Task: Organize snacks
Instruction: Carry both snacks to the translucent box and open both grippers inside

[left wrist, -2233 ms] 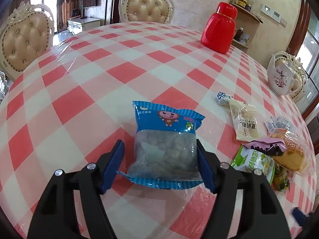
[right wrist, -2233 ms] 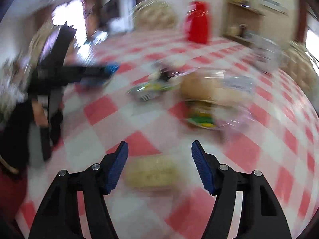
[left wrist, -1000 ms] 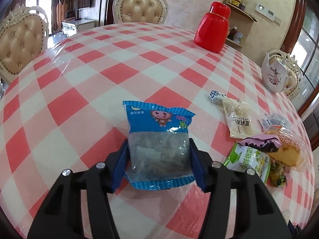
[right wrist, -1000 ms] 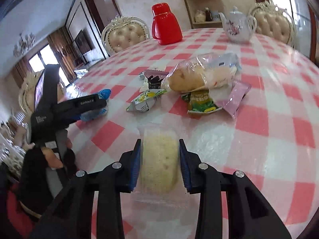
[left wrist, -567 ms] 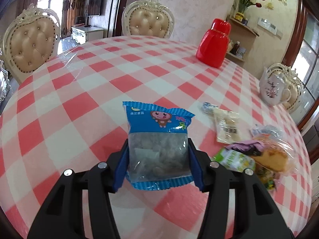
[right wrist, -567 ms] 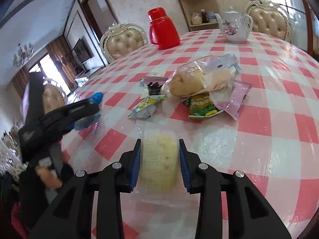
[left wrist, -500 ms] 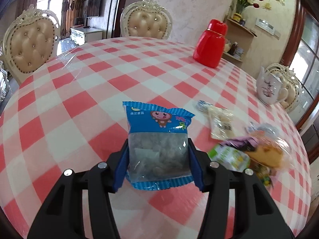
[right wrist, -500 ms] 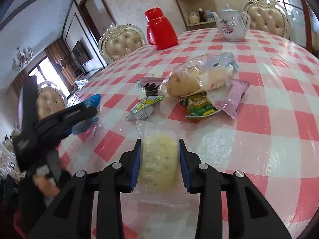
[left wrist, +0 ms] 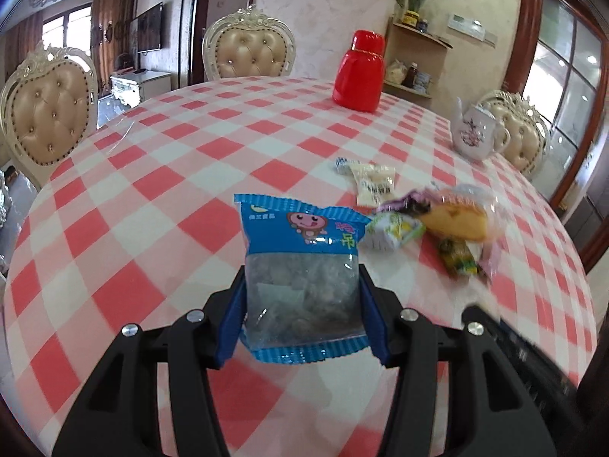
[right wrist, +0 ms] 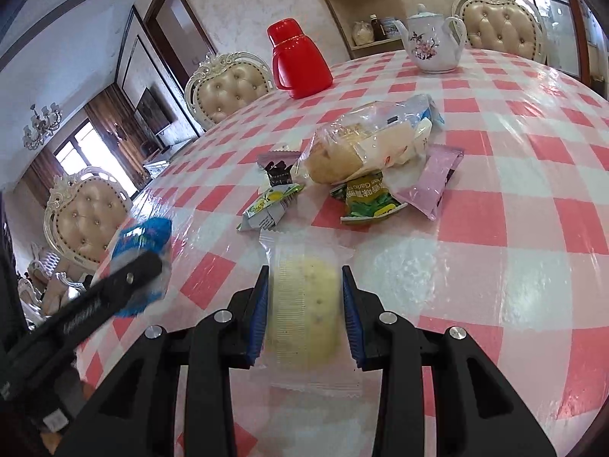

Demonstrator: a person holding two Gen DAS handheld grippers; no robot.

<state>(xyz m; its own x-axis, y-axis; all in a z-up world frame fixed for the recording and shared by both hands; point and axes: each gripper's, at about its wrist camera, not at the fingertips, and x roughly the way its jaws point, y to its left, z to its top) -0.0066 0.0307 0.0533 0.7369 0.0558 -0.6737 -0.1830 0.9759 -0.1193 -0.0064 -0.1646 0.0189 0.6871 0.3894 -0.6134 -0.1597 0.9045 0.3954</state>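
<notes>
My left gripper (left wrist: 302, 289) is shut on a blue snack bag with a cartoon face (left wrist: 300, 266) and holds it above the table. My right gripper (right wrist: 302, 301) is shut on a clear-wrapped pale yellow cake (right wrist: 302, 297), also lifted. A pile of snacks lies on the table: a bagged bread loaf (right wrist: 365, 144), a green packet (right wrist: 367, 200), a purple packet (right wrist: 432, 182), a green-white packet (right wrist: 268, 207) and a dark packet (right wrist: 278, 171). The left gripper with its blue bag (right wrist: 142, 236) shows at the left of the right wrist view.
The round table has a red-and-white checked cloth (left wrist: 152, 190) under clear plastic. A red thermos (left wrist: 359, 72) and a white floral teapot (left wrist: 475, 133) stand at the far side. A white candy packet (left wrist: 375, 186) lies near the pile. Padded chairs (left wrist: 247, 49) surround the table.
Both grippers closed on their snacks and lifted them off the table. The left gripper has since moved toward the pile; the right has barely moved.
</notes>
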